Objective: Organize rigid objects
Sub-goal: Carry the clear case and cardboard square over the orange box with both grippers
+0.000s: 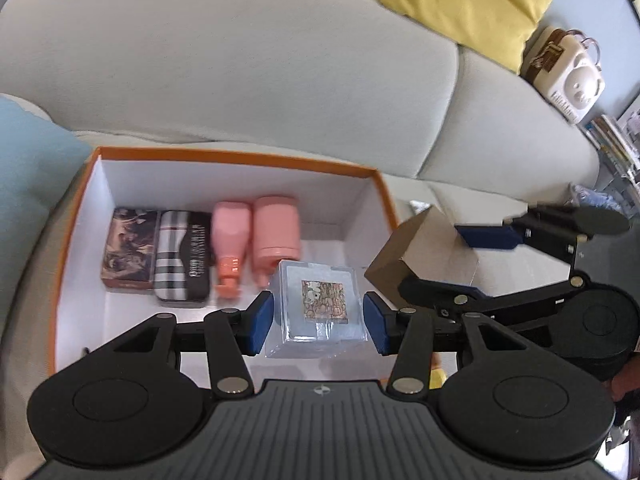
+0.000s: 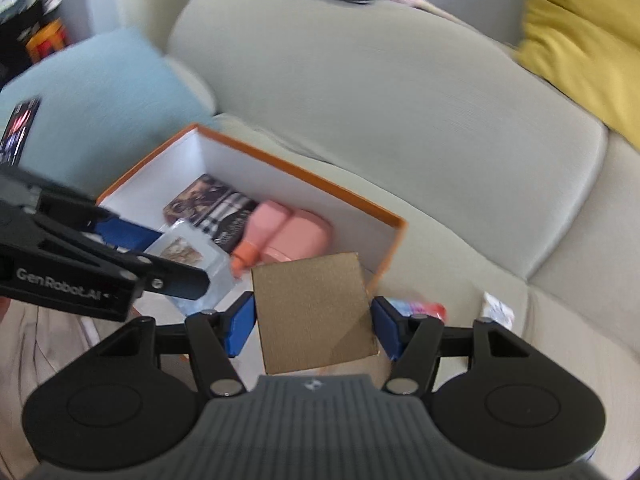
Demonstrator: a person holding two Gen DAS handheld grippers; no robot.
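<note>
An orange-rimmed white box (image 1: 240, 159) sits on the sofa seat; it also shows in the right wrist view (image 2: 304, 184). Inside lie two flat patterned tins (image 1: 156, 254) and two pink bottles (image 1: 256, 240). My left gripper (image 1: 318, 322) is shut on a clear plastic cube (image 1: 318, 308) with a picture on it, held over the box's front right part; the cube also shows in the right wrist view (image 2: 188, 256). My right gripper (image 2: 312, 326) is shut on a brown cardboard box (image 2: 314, 312), just right of the orange box (image 1: 416, 240).
Grey sofa back cushions (image 1: 240, 60) rise behind the box. A light blue cushion (image 1: 28, 168) lies at left, a yellow cushion (image 1: 468, 4) at upper right. A white bear-faced object (image 1: 568, 76) sits on the armrest. Small wrapped items (image 2: 496, 308) lie on the seat at right.
</note>
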